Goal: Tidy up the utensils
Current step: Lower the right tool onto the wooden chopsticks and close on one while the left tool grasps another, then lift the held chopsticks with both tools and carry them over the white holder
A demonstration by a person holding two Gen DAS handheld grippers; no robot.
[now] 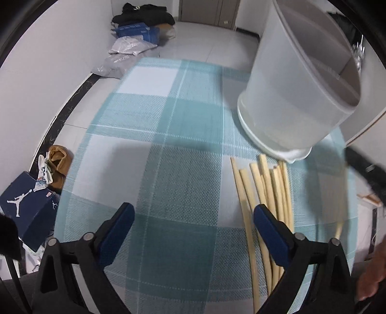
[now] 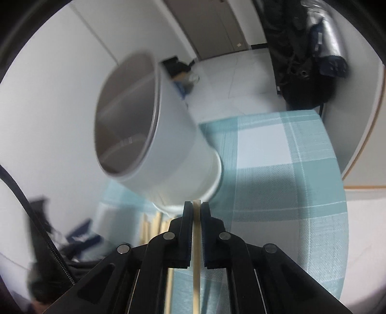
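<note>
One chopstick (image 2: 196,241) pinched in right tongs (image 2: 197,205) near holder (image 2: 173,154); left tongs (image 1: 194,218) wide above cloth (image 1: 168,135).

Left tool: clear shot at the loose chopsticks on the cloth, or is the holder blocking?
Probably yes. The left tool is open and empty, and the loose chopsticks lie flat beside its right finger with nothing on top. The white holder stands beyond their far ends, not over them.

A teal-and-white checked cloth (image 1: 168,135) covers the worktop. On the tiled floor at nine o'clock, a navy shoebox (image 1: 26,207) sits beside a tan shoe (image 1: 59,164). At eleven o'clock, dark clothing (image 1: 142,13) tops a blue box (image 1: 136,31) and plastic bags (image 1: 130,47).
</note>
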